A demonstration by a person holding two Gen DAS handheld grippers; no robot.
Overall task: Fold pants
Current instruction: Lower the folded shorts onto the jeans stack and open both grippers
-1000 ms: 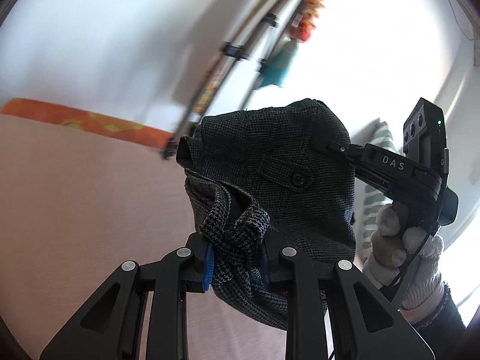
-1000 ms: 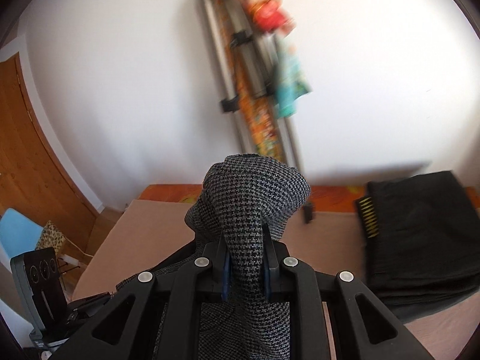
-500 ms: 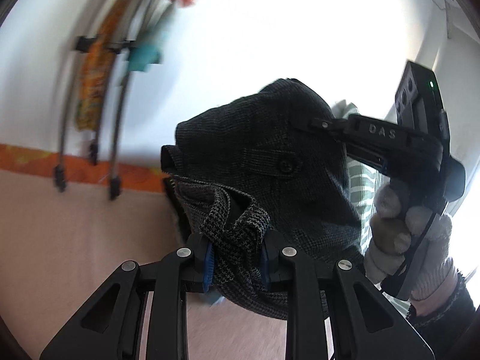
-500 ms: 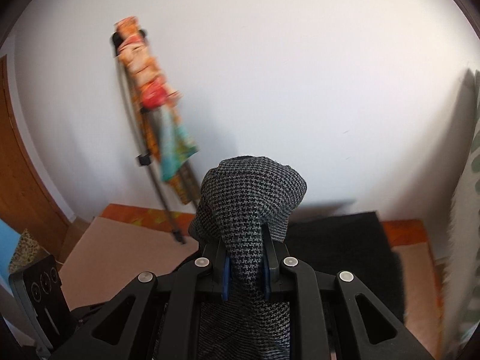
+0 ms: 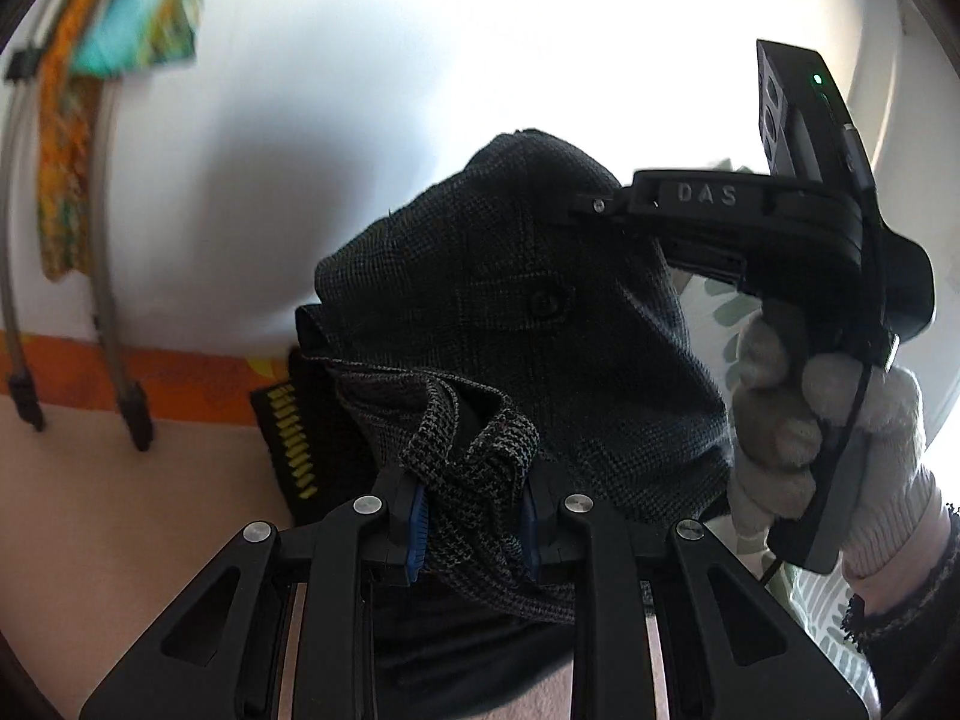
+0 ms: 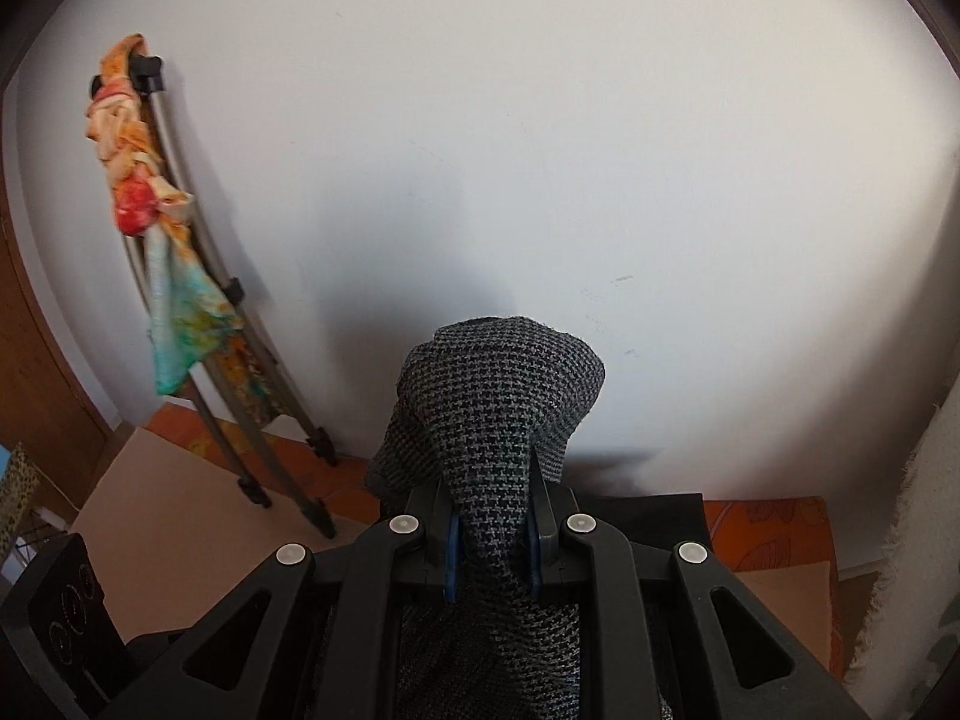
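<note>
Grey houndstooth pants point(image 5: 528, 312) hang bunched in the air between both grippers, a pocket button facing the left wrist view. My left gripper point(image 5: 474, 531) is shut on a fold of the pants. My right gripper point(image 6: 489, 546) is shut on another fold of the pants point(image 6: 498, 396), which bulges above its fingers. In the left wrist view the right gripper's black body point(image 5: 780, 228) and the gloved hand point(image 5: 798, 420) holding it show at the right, with its tip buried in the cloth.
A stack of folded black clothes point(image 5: 312, 432) lies on the beige surface point(image 5: 120, 510) below the pants; it also shows in the right wrist view point(image 6: 636, 513). A tripod draped with colourful cloth point(image 6: 174, 276) leans on the white wall. An orange strip point(image 6: 768, 528) runs along the wall.
Both grippers have swung to the right with the pants still held. The tripod has slid to the left of both views, and the black stack now sits under the pants.
</note>
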